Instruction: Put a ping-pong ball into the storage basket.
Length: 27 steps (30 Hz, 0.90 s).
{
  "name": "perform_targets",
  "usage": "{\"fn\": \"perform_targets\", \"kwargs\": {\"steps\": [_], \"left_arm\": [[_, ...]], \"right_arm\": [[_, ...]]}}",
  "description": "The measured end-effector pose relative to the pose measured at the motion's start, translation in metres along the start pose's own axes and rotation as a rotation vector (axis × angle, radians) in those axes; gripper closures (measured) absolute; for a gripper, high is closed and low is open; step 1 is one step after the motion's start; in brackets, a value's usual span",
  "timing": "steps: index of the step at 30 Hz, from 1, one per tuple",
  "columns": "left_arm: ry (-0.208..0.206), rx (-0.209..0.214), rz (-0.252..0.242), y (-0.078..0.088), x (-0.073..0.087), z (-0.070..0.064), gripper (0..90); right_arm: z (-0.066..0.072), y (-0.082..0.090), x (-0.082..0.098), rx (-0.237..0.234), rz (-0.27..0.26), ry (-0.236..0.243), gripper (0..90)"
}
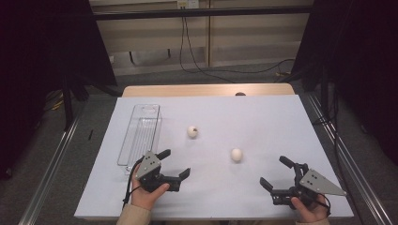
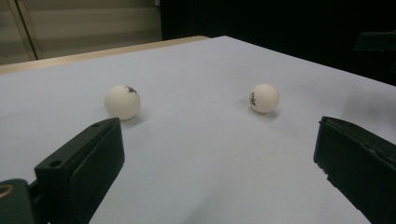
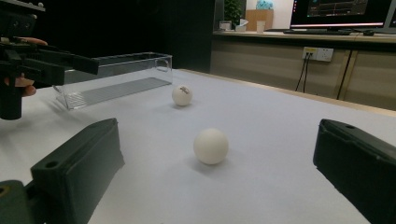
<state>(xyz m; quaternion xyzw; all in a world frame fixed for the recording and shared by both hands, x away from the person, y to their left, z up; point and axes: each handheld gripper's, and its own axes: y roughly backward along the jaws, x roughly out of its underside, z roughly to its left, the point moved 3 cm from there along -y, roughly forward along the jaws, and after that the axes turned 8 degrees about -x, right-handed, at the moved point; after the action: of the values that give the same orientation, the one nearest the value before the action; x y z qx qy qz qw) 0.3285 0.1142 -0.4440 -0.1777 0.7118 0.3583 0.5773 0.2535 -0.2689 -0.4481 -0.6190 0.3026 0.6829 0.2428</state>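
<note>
Grippers sit low at the near edge, one in each of your hands. Your left gripper [image 1: 177, 163] has its jaws spread wide with nothing between them, and your right gripper [image 1: 276, 172] is spread the same way, also empty. Both point inward over the tabletop [image 1: 263, 117], which is covered by a flat, matte, pale sheet.

Ahead of your right gripper lies a smooth white ball [image 1: 236, 154], round and plain on the side you see, resting on the sheet with open surface all around it. Farther off, nearer the middle, lies a second white ball [image 1: 192, 131] with a small dark mark on it. The two are well apart from each other and from both grippers.

Just beyond your left gripper stands a long, narrow tray [image 1: 139, 136] of clear hard plastic, with upright walls and a ribbed floor, running away from you along the left side. It holds nothing.

Beyond the far edge, cables trail across a grey floor [image 1: 234, 75].
</note>
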Motion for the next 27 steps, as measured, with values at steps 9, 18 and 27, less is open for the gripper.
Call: {"fn": "perform_targets", "kwargs": {"steps": [9,18,27], "left_arm": [[-0.009,0.005,0.01,-0.005,0.0,-0.003,1.9],[-0.021,0.01,0.017,-0.008,0.0,-0.005,2.0],[-0.024,0.018,0.026,-0.012,0.0,-0.009,2.0]], "right_arm": [[0.0,0.0,0.0,0.0,0.0,0.0,0.5],[0.0,0.0,0.0,0.0,0.0,0.0,0.5],[0.001,0.0,0.0,-0.002,0.0,-0.002,0.5]]}}
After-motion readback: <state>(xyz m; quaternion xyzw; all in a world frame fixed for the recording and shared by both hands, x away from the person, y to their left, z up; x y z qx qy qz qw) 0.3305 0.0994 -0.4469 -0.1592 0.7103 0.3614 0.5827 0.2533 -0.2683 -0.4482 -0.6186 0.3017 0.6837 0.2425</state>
